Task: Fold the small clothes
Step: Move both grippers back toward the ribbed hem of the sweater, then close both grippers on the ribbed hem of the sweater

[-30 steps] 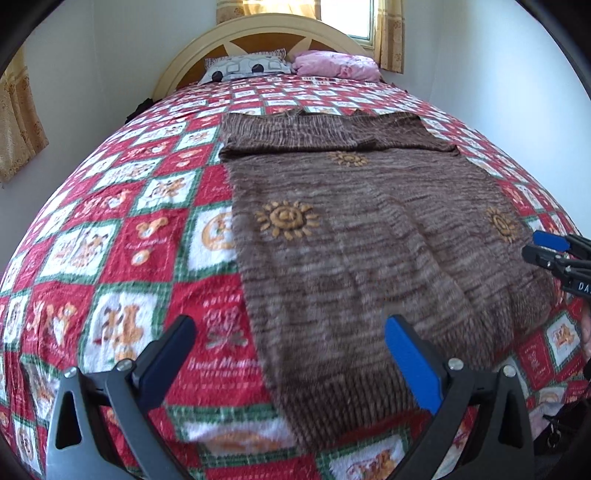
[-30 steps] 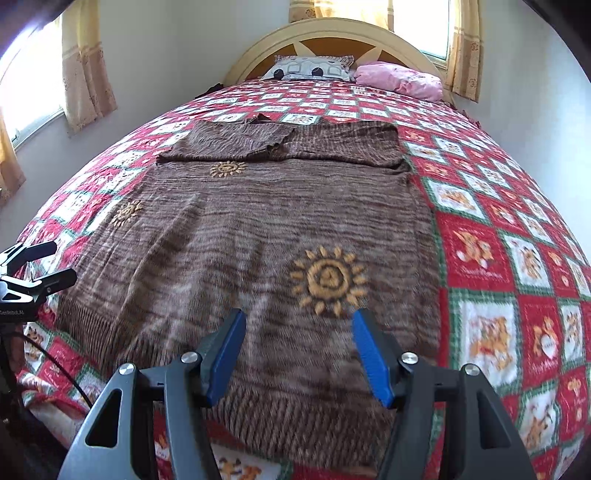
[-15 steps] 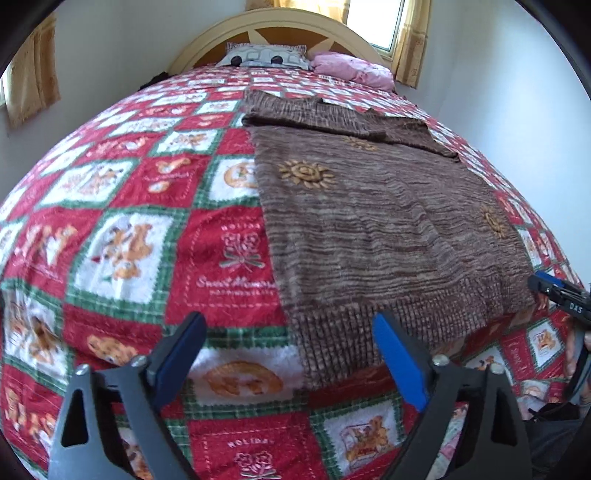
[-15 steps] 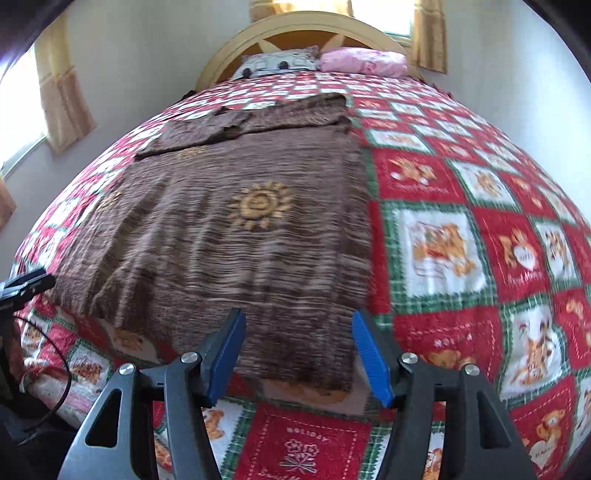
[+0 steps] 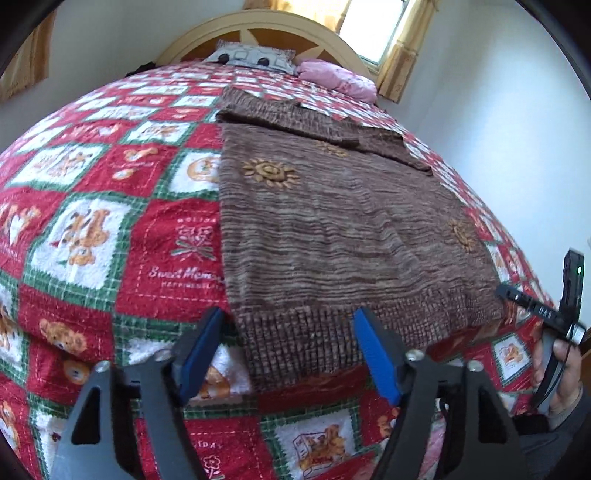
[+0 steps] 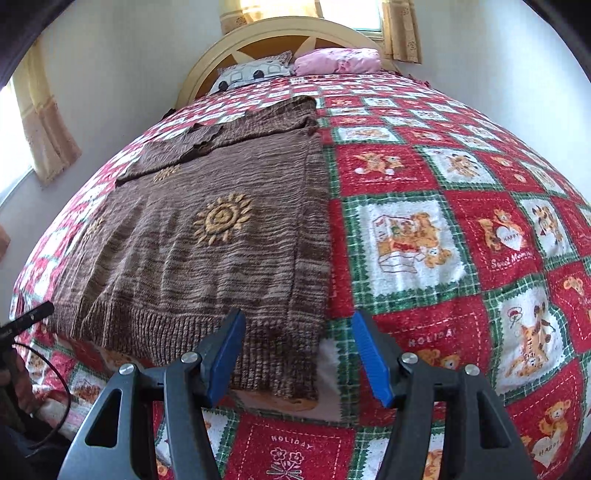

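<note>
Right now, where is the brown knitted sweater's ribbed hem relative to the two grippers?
The ribbed hem lies at the near edge of the red patchwork quilt; the open left gripper brackets its left corner, the open right gripper its right corner.

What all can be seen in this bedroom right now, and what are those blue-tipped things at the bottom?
sweater: one, brown knit with orange sun motifs, spread flat on the bed, sleeves folded across its far end, ribbed hem nearest the cameras
bedspread: one, red, green and white teddy-bear checks, covering the bed
patterned pillow: one, white and grey, by the headboard
pink pillow: one, beside the patterned pillow
headboard: one, cream and orange, arched
curtains: yellowish, at the windows
left tongs: one pair, black with blue tips, open over the hem's left corner
right tongs: one pair, same colours, open over the hem's right corner
hand: one, holding the right tongs' handle
</note>
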`<state>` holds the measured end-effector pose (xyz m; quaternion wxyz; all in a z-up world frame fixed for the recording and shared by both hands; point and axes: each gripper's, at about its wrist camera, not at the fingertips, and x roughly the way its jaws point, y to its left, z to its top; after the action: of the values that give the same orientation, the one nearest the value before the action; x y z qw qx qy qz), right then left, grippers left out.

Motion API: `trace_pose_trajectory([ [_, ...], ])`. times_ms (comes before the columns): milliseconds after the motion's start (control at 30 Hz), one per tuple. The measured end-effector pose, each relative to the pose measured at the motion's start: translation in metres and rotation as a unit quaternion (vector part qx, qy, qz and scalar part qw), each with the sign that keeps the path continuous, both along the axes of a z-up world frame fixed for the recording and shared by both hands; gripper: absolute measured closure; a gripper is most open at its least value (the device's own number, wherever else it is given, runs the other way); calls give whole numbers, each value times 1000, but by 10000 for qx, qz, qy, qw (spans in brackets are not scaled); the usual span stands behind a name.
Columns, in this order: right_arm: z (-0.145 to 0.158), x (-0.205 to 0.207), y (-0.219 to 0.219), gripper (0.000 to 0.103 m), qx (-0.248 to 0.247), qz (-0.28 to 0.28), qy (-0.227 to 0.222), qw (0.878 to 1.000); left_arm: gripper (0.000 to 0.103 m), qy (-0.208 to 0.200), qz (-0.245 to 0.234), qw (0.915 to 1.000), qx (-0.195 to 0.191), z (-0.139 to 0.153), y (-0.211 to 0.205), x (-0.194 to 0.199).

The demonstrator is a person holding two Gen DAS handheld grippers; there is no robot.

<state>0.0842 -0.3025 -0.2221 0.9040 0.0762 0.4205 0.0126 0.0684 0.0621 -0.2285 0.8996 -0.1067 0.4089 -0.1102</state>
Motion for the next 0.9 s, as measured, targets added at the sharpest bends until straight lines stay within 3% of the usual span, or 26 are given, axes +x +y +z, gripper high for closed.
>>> trace_pose_trajectory([
  [100, -1, -1, -9, 42, 141, -120, 36, 9998, 50, -13, -9, 10000, 45, 0, 3, -1],
  [167, -1, -1, -15, 42, 254, -133, 61, 9996, 69, -1, 24, 10000, 63, 0, 8, -1],
  [333, -1, -3, -23, 42, 362, -177, 106, 9991, 72, 22, 77, 10000, -9, 1, 12, -2],
  [400, -1, -3, -23, 42, 393, -163, 104, 9990, 68, -2, 57, 9999, 85, 1, 7, -2],
  [500, -1, -5, -17, 42, 490, -13, 130, 9987, 53, 6, 8, 10000, 10, 1, 4, -3],
  [567, -2, -6, -11, 42, 527, 136, 155, 9984, 35, 30, -85, 9999, -106, -1, 1, -3],
  [700, -5, -7, 2, 50, 445, 336, 176, 9983, 31, -35, -201, 9998, -3, -3, -4, -4],
  [767, -5, -8, 2, 52, 455, 330, 179, 9983, 37, -27, -228, 9996, -183, -3, 1, -4],
  [800, -5, -7, 2, 57, 514, 333, 191, 9979, 42, -13, -221, 9995, -222, -2, 3, -4],
  [867, -6, -7, 1, 64, 601, 330, 212, 9974, 72, 15, -160, 9997, -175, -2, 8, -3],
  [900, -7, -7, 1, 72, 583, 335, 227, 9975, 78, 33, -120, 9998, -175, -3, 11, -3],
])
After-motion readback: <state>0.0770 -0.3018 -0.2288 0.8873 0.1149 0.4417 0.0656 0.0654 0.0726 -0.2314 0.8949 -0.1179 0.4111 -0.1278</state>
